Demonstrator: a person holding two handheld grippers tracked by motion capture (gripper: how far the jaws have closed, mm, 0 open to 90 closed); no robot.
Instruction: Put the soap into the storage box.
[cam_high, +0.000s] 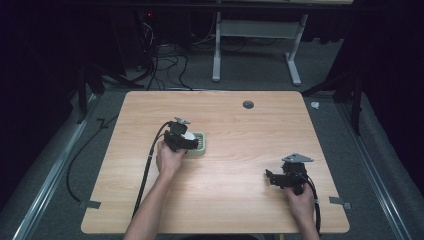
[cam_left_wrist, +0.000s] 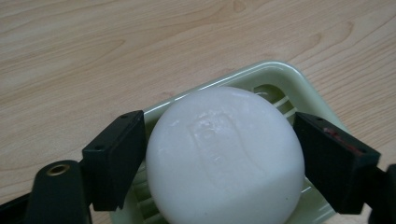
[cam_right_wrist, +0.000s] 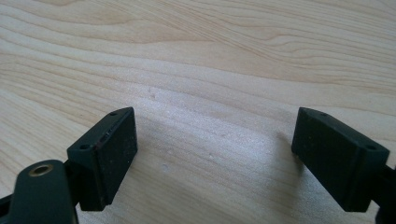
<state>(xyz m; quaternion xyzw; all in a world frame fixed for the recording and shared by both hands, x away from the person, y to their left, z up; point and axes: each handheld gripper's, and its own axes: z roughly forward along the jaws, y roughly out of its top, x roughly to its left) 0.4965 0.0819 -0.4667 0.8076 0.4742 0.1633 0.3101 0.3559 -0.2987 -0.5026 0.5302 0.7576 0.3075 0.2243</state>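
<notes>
Wooden table (cam_high: 225, 200) carries a green soap dish (cam_left_wrist: 275, 74); white soap (cam_left_wrist: 224, 154) is clasped by the left gripper (cam_left_wrist: 219, 158) (right gripper (cam_right_wrist: 215, 158) idle, spread wide). Judged step: placing or lifting; a gentle vertical move is needed.

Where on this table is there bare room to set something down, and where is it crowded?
Bare wood runs across the far half of the table, behind the soap dish up to the small dark grommet. The middle strip between the left claw and the open right claw is also bare. It is crowded only at the dish, where the left claw brackets the white soap.
</notes>
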